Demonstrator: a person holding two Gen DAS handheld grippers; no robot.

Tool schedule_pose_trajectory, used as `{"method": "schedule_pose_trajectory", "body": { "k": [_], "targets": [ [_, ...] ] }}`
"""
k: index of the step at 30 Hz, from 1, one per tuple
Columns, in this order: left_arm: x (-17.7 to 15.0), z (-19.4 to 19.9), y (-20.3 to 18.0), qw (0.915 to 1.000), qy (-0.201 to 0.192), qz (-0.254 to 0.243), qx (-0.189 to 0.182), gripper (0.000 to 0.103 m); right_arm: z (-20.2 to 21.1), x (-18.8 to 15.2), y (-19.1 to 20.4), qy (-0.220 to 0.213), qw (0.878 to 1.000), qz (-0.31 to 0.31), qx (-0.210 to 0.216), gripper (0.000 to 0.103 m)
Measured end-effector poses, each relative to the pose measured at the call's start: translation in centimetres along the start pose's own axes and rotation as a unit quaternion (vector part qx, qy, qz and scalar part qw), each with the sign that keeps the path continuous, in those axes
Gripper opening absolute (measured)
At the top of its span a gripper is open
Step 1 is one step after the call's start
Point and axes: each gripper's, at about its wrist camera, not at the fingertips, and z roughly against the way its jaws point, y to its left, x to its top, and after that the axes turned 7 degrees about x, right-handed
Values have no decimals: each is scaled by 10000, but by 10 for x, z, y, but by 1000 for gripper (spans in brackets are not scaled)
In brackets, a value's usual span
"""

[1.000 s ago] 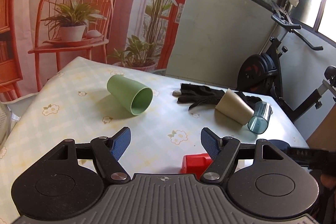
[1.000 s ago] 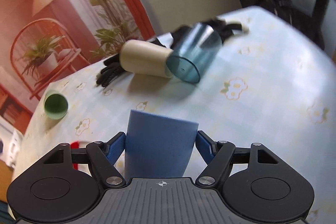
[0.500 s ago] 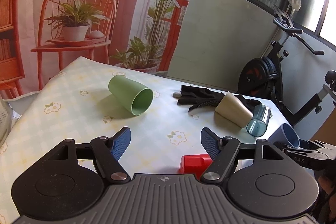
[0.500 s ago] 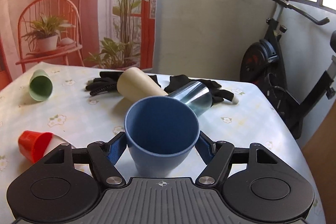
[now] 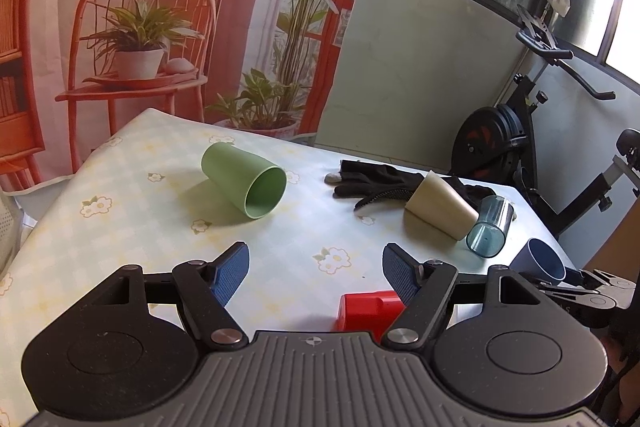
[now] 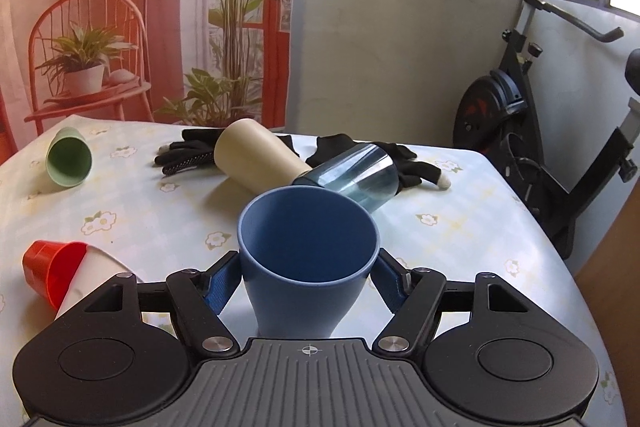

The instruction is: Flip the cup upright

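**Blue cup upright in our right gripper**

Our right gripper [image 6: 308, 277] is clamped on the blue cup [image 6: 308, 259], which stands mouth up near the table's [image 6: 460, 239] near right edge. Our left gripper [image 5: 316, 273] hangs above the table with its jaws wide apart and nothing between them. A green cup [image 5: 246, 185], a beige cup [image 5: 440, 205], a clear cup [image 5: 490, 227] and a red cup [image 5: 370, 309] all lie on their sides; black gloves [image 5: 374, 181] lie behind the beige one.

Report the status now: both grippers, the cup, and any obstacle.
Right gripper shut on the dark blue plastic cup, mouth up. Left gripper open, empty. Clear teal tumbler and beige cup lie just beyond.
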Motion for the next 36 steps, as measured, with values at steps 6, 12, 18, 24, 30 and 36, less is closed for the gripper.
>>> {"method": "schedule_pose_trajectory", "body": {
  "k": [6,12,18,24,30,36],
  "targets": [
    [1,4,-2,9999,-58,-85,36,77,-1,2,1,114,9999,-87,49,66],
    [2,8,-5,9997,-122,-222,61,82,3,3,1,176,9993,-317,80,77],
    [8,14,-9,9993,-185,-315,-18,89,15,8,1,215,9981,-582,39,96],
    [16,23,-19,9980,-287,-557,-68,90,45,22,13,159,9977,-653,-91,103],
    [31,50,-30,9957,-527,-669,-373,98,87,41,31,-52,9974,-713,-13,103],
    [37,81,-45,9890,-954,-998,-523,100,127,56,38,-334,9959,-839,16,103]
  ]
}}
